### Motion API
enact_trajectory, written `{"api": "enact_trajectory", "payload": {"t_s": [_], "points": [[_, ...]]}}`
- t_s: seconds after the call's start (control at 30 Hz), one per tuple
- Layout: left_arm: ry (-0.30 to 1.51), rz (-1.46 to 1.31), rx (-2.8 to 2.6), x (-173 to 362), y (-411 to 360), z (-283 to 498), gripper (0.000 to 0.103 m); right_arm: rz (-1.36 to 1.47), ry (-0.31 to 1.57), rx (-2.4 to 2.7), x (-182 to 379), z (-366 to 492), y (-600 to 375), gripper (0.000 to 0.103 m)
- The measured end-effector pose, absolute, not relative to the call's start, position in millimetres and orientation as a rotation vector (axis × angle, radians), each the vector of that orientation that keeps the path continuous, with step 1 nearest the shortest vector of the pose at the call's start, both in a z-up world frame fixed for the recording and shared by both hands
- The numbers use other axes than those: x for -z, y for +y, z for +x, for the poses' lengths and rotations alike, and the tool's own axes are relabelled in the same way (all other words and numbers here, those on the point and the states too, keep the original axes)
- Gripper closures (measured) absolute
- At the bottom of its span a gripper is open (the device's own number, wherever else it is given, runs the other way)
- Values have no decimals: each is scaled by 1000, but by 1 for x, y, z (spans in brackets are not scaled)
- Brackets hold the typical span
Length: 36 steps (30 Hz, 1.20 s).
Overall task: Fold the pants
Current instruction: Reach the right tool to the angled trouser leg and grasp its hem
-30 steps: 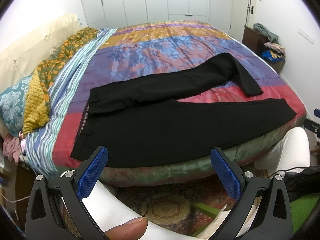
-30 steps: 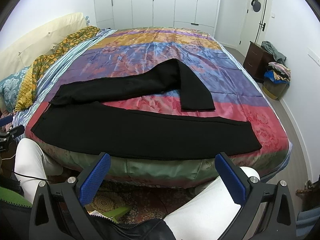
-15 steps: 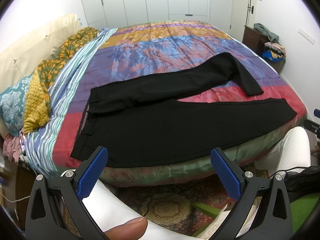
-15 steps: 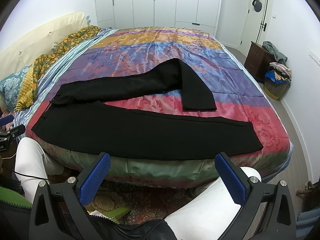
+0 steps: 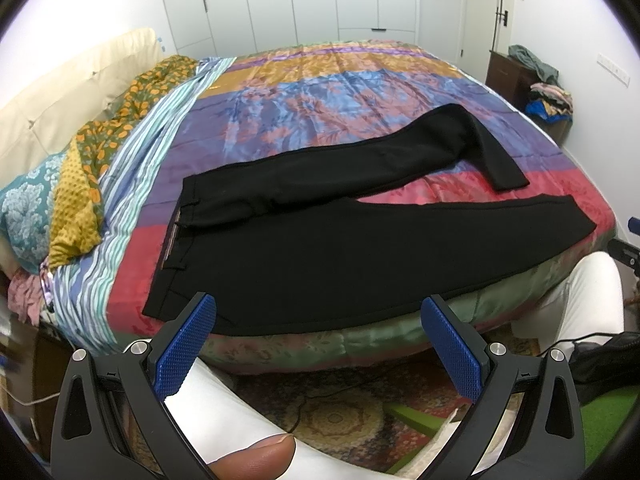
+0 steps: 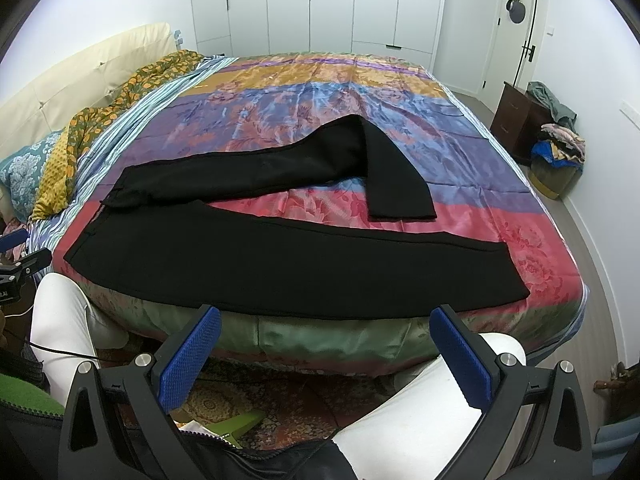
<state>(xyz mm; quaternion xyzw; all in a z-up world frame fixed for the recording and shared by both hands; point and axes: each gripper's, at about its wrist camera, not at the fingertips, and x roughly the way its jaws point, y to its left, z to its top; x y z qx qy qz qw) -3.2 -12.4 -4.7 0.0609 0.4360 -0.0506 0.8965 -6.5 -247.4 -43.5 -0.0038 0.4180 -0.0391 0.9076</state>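
Black pants (image 5: 320, 256) lie spread on the colourful bedspread (image 5: 320, 92), waistband to the left, legs running right. The near leg lies straight along the bed's front edge. The far leg is bent, its lower part folded back toward me (image 6: 396, 176). My left gripper (image 5: 320, 348) is open and empty, held in front of the bed below the waist end. My right gripper (image 6: 324, 356) is open and empty, held in front of the bed below the near leg (image 6: 280, 264).
Pillows and patterned cloths (image 5: 80, 184) lie along the bed's left side. A dark nightstand with a pile of clothes (image 6: 552, 128) stands at the right wall. White wardrobes (image 6: 320, 4) stand behind the bed. My white-trousered legs (image 5: 224, 412) and a patterned rug (image 5: 340, 412) are below.
Almost nothing has changed. The right wrist view has risen very slightly. Both grippers stay open and the pants have not moved.
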Motion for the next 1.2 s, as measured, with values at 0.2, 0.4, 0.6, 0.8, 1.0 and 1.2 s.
{"api": "enact_trajectory", "payload": {"t_s": [0.2,0.4,0.6,0.8,1.0,1.2], "points": [[892,147,98,7,-6,1,1,-9,838,73,42,-2,-244,0],[886,158,119,10,-11,9,1,-177,653,30,57,29,-251,0],[884,151,86,11,-12,10,1,-284,770,114,147,152,-290,0],[926,157,49,19,-12,16,1,-182,851,242,210,258,-319,2],[962,155,51,33,-15,28,1,-255,951,329,233,296,-346,73],[1006,169,84,48,-23,38,1,-220,803,329,118,270,-401,96]]}}
